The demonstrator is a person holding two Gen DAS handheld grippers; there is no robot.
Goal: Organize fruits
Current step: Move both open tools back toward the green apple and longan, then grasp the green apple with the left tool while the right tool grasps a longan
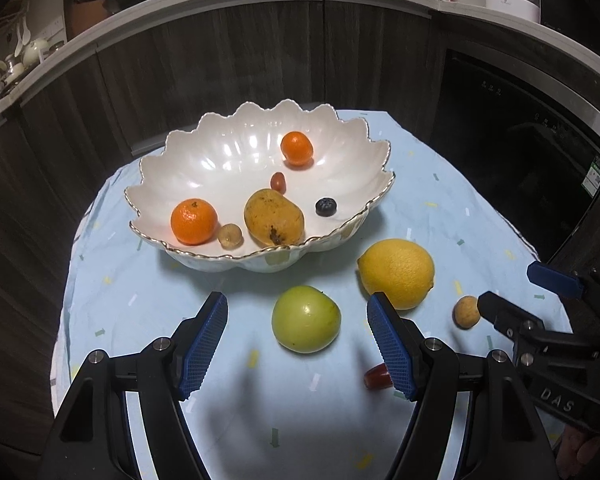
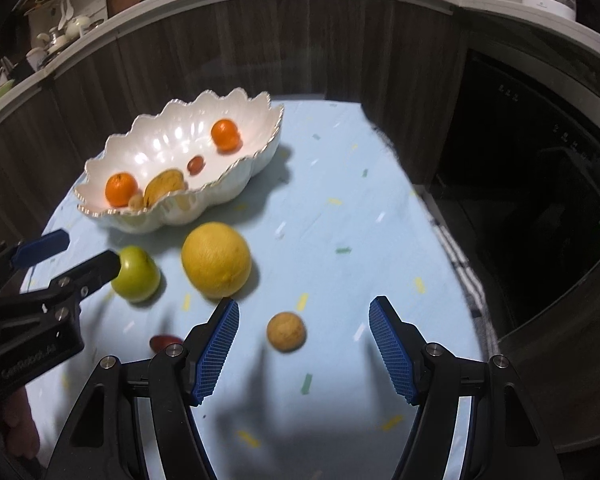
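Observation:
A white scalloped bowl (image 1: 228, 152) (image 2: 168, 140) holds two oranges, a yellow-brown fruit (image 1: 273, 217), a blueberry and small fruits. On the blue cloth lie a green apple (image 1: 306, 318) (image 2: 136, 274), a large yellow citrus (image 1: 396, 274) (image 2: 216, 258), a small tan fruit (image 1: 466, 312) (image 2: 286, 332) and a small red fruit (image 1: 378, 376) (image 2: 164, 342). My left gripper (image 1: 296, 298) (image 2: 86, 251) is open, its pads either side of the apple without touching. My right gripper (image 2: 304, 303) (image 1: 512, 286) is open over the tan fruit.
The round table's cloth (image 2: 340, 220) ends close at the right and far edges. Dark wood cabinet fronts (image 1: 220, 60) curve behind, with a black appliance (image 2: 540, 180) at the right. A cluttered counter with a pan and bottles runs above.

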